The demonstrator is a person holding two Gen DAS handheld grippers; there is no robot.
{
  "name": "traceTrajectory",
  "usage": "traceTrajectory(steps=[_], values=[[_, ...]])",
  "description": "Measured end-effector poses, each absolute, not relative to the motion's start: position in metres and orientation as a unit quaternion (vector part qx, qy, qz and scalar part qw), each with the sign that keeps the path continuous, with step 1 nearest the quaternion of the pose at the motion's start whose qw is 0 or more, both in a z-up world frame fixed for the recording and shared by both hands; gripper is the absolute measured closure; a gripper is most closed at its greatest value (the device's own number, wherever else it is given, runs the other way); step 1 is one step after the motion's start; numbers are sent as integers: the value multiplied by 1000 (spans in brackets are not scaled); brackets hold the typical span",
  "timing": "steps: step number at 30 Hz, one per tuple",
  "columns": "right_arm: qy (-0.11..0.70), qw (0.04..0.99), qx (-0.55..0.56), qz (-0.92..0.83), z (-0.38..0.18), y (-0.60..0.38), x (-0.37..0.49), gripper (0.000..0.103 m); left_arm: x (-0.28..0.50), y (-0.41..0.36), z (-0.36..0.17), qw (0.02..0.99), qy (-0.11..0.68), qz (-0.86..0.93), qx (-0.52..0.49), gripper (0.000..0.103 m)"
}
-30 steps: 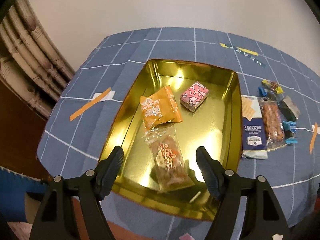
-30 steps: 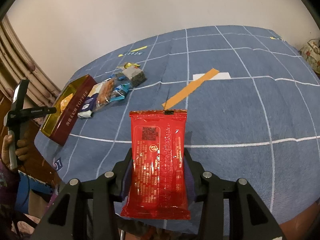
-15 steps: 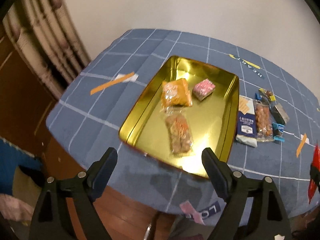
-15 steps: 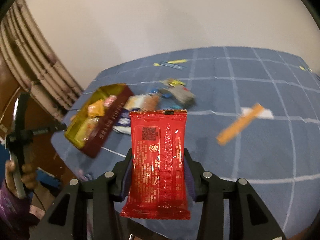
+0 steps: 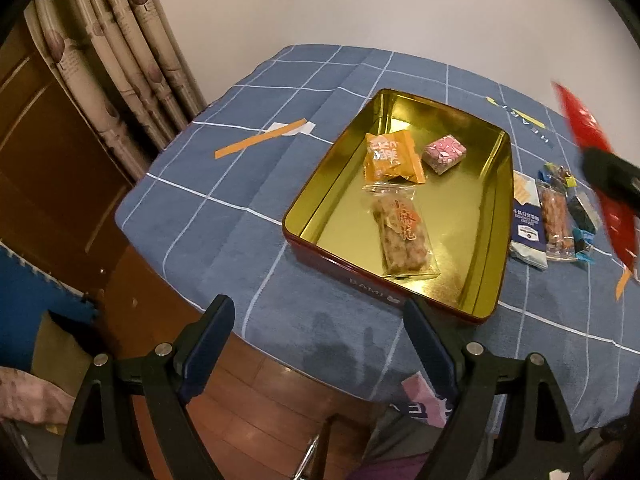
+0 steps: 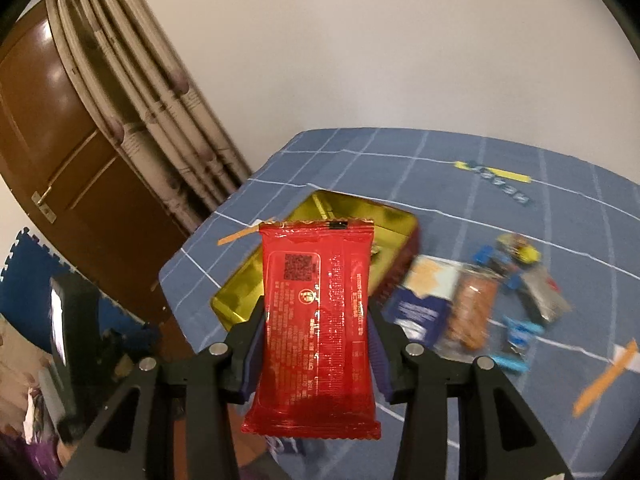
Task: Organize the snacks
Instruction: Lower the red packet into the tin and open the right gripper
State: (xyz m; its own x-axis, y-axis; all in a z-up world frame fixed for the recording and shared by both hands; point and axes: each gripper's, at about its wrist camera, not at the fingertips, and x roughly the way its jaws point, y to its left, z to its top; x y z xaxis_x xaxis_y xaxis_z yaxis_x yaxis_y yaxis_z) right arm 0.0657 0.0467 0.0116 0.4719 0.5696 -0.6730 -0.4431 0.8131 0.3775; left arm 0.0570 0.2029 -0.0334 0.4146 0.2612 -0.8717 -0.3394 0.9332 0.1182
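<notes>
A gold-lined tin (image 5: 452, 208) with red outer walls lies on the blue checked tablecloth. In it are an orange packet (image 5: 394, 156), a pink packet (image 5: 444, 154) and a clear packet of brown twists (image 5: 402, 234). My left gripper (image 5: 318, 316) hangs open and empty over the table's near edge, short of the tin. My right gripper (image 6: 316, 312) is shut on a red snack packet (image 6: 316, 312), held upright in the air in front of the tin (image 6: 240, 292). That red packet (image 5: 584, 128) also shows at the right edge of the left wrist view.
Right of the tin lie a blue-white packet (image 5: 526, 220), a clear packet of brown sticks (image 5: 556, 220) and small wrapped sweets (image 5: 582, 216). Orange tape strips (image 5: 260, 142) mark the cloth. Curtain (image 5: 120, 60) and a wooden door (image 5: 36, 140) stand left; floor lies below the near edge.
My left gripper has backed away from the tin and its jaws stand wider. My right gripper has swung left with the red packet, so the tin now sits behind it.
</notes>
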Motion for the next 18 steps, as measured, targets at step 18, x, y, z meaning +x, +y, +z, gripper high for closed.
traceTrajectory(steps=[18], values=[[501, 819, 43, 276, -57, 140, 152, 58, 59, 219, -30, 839, 497, 222, -35, 19]])
